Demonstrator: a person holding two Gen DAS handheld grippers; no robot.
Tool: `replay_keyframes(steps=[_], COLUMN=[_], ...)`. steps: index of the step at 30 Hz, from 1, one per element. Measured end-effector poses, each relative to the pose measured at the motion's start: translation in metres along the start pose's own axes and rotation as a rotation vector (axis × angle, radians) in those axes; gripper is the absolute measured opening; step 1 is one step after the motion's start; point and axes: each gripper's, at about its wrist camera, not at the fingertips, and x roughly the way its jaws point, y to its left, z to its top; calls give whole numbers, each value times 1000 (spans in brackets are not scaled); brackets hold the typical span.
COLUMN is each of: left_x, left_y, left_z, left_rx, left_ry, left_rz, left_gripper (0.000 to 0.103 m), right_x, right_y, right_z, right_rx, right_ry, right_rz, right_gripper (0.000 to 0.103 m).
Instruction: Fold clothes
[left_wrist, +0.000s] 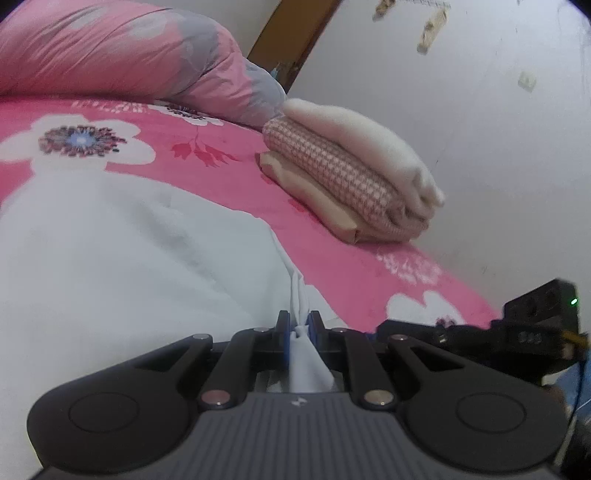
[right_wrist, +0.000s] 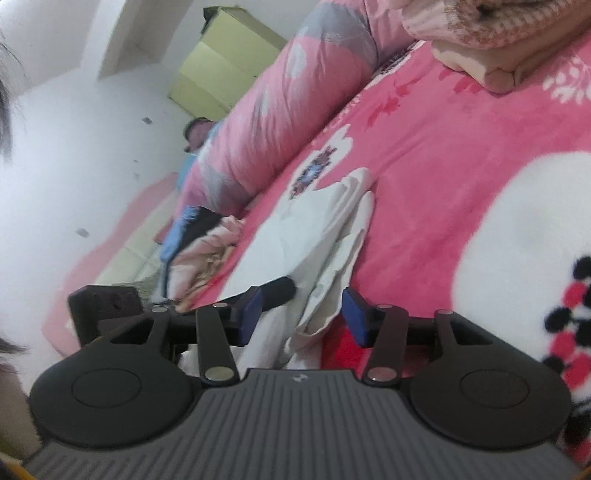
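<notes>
Left gripper (left_wrist: 299, 325) jaws clamp white garment (left_wrist: 122, 236); right gripper (right_wrist: 303, 310) jaws apart around it

A white garment (left_wrist: 110, 236) lies spread over the pink flowered bed, smooth across its broad part and gathered into a narrow pleat at one corner, where it is pinched and drawn taut. In the right wrist view its other end (right_wrist: 321, 236) is creased and loosely bunched, a folded flap trailing toward the camera. Well apart from it sits a neat stack of folded clothes (left_wrist: 351, 173): beige underneath, pink houndstooth between, cream on top
</notes>
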Motion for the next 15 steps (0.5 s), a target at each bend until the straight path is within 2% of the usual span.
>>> replay_keyframes(steps=[2,5,7,9,13,15], left_x=[-2,-6,-8,-10,-15,-17], left_y=[7,14,18,22,25,26], left_z=[-1,-3,-3,-3,-2,-1], left_rx=[-26,-59,-82,-105,-129,-141], left_ry=[-15,-40,-55,-70,-95,-109], left_rz=[-27,-60,-78,-95,-126,-138], left_gripper=[11,11,11,11,11,11], right_x=[4,10,13,17,19,25], right_y=[1,2,4,9,37,50], right_z=[1,3,4,5,8,7], right_rx=[2,0,-12,-35,-192,-303], right_ry=[8,11,9,3,-21,11], right_rz=[-25,-66,-90,-111,-120,-129], right_gripper=[41,31,14,7,4,3])
